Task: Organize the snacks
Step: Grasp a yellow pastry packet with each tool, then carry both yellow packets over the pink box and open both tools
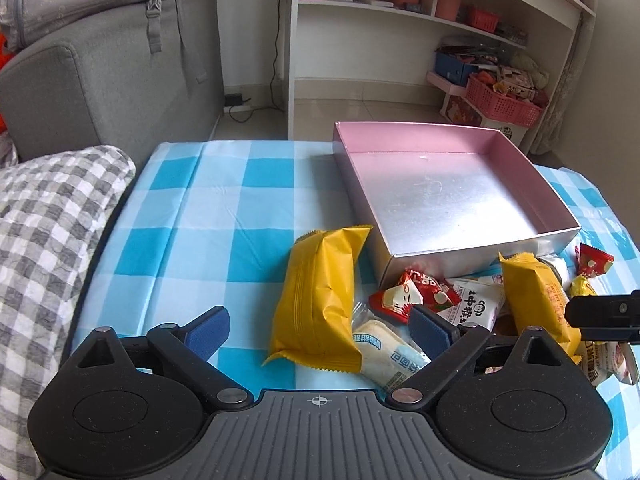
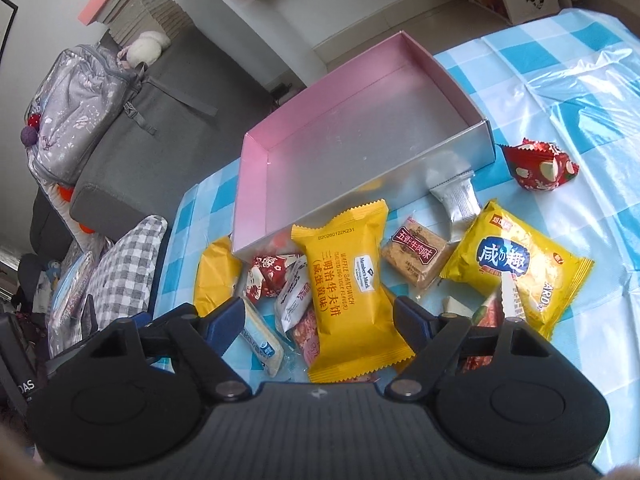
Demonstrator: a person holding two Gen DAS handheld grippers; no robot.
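An empty pink-and-silver box (image 1: 460,200) (image 2: 360,140) lies on the blue checked tablecloth. Snack packets are piled in front of it. My left gripper (image 1: 320,328) is open over a plain yellow packet (image 1: 320,296), which lies flat between the jaws. My right gripper (image 2: 320,320) is open around a yellow waffle sandwich packet (image 2: 348,288), also lying on the pile. A yellow biscuit bag (image 2: 516,268), a brown cracker pack (image 2: 416,256), a silver sachet (image 2: 456,200) and red candy packets (image 2: 540,164) (image 1: 412,296) lie nearby. The right gripper's tip shows in the left wrist view (image 1: 604,316).
A grey checked cushion (image 1: 52,248) lies at the table's left edge, with a grey sofa (image 1: 120,72) behind it. A white shelf unit (image 1: 400,20) with pink baskets (image 1: 504,100) stands beyond the table. The tablecloth (image 1: 224,208) spreads to the left of the box.
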